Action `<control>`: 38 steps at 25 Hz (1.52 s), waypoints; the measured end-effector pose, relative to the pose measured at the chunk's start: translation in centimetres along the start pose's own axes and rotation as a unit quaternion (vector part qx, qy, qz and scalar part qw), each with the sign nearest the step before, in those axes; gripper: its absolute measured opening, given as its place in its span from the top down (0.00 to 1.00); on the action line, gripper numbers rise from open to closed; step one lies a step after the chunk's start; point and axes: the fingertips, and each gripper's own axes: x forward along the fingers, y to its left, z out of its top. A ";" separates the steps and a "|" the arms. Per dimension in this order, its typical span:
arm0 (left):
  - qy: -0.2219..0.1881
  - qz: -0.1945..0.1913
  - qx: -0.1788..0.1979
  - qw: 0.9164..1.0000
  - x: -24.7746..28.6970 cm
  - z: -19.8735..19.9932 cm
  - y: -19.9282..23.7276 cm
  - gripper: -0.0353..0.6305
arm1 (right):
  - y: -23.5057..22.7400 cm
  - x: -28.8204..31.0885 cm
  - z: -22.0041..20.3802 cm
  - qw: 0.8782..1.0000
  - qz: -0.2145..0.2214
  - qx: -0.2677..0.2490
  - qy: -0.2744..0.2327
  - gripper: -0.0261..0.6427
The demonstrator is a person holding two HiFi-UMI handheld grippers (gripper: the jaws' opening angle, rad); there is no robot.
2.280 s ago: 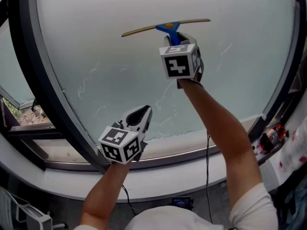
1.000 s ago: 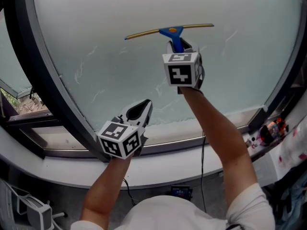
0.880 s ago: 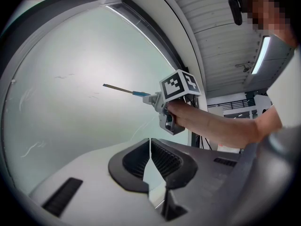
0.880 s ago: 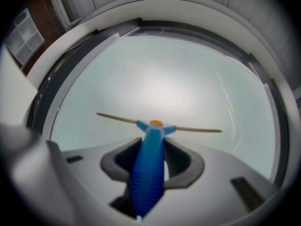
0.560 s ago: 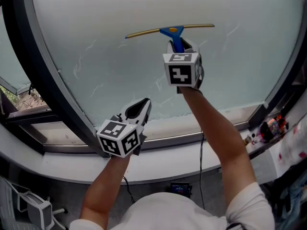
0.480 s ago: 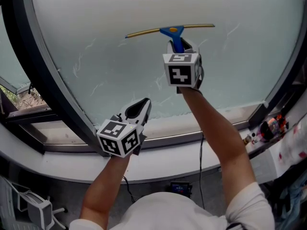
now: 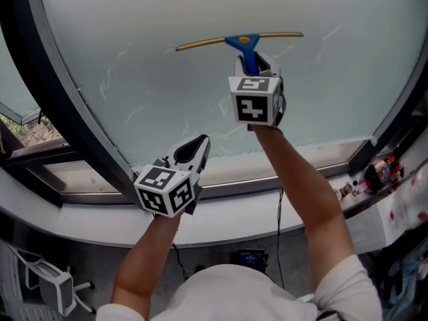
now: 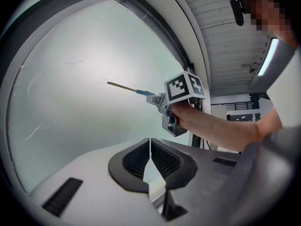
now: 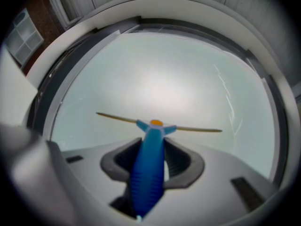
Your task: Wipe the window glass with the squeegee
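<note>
**Step in hand:** wiping stroke on window glass (image 7: 134,59).
- Right gripper (image 7: 253,64) clenched on blue handle of squeegee (image 7: 239,41).
- Blade lies against pane in upper middle of glass, at 12 o'clock from gripper.
- Blade long axis runs 9 to 3 o'clock, right end slightly higher. Handle points toward 12 o'clock.
- Left gripper (image 7: 192,154) idle, low near sill (image 7: 281,179), at 7 o'clock from right gripper. Its 2 jaws are closed together, nothing between.
- Faint streaks (image 7: 114,85) visible on pane.

**Next move, judged:** draw blade toward 6 o'clock with even pressure, blade level.

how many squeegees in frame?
1. The squeegee is clamped by its blue handle in the right gripper, blade at the window glass. The left gripper is shut, holding none.
</note>
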 end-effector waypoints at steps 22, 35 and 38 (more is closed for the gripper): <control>0.031 0.009 -0.020 0.999 0.3 -3.6 0.5 0.90 | 1.3 -0.8 -6.3 1.000 0.002 0.008 0.030 0.73; 0.052 0.013 -0.034 0.998 0.3 -5.9 0.8 0.90 | 2.0 -1.1 -9.0 0.999 0.002 0.013 0.039 0.73; 0.056 0.014 -0.037 0.998 0.3 -6.4 0.9 0.90 | 2.1 -1.2 -9.4 0.999 0.002 0.012 0.036 0.73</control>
